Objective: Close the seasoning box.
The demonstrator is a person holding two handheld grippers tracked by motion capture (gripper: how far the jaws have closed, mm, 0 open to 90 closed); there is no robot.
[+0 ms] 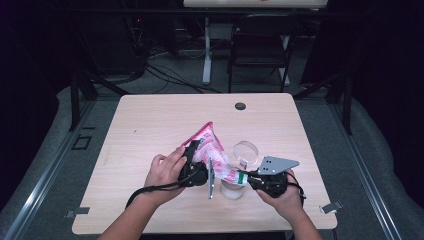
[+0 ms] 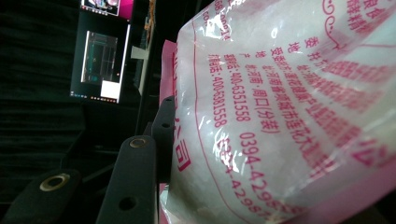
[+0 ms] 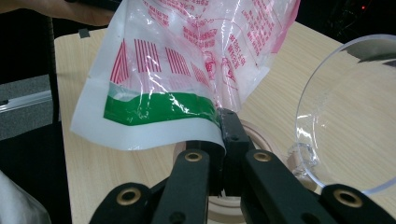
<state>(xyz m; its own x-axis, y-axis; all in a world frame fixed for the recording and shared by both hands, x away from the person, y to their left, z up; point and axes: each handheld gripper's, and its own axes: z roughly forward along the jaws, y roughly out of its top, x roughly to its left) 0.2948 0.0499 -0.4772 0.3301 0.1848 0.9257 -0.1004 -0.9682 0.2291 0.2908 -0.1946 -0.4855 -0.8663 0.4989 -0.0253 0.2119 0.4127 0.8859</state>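
Observation:
A pink-and-white printed plastic bag holding white granules hangs tilted above the table, gripped from both sides. My left gripper is shut on the bag's full body, which presses against the one black finger that shows; the other finger is hidden behind the bag. My right gripper is shut on the bag's lower corner, at the end of its green strip, with the fingertips pinched together. Under that corner stands a small clear jar with a pale wooden rim.
A clear round glass vessel lies on its side just behind the jar, close to the right gripper. The wooden table has a dark grommet at its far edge. A folding chair stands beyond the table.

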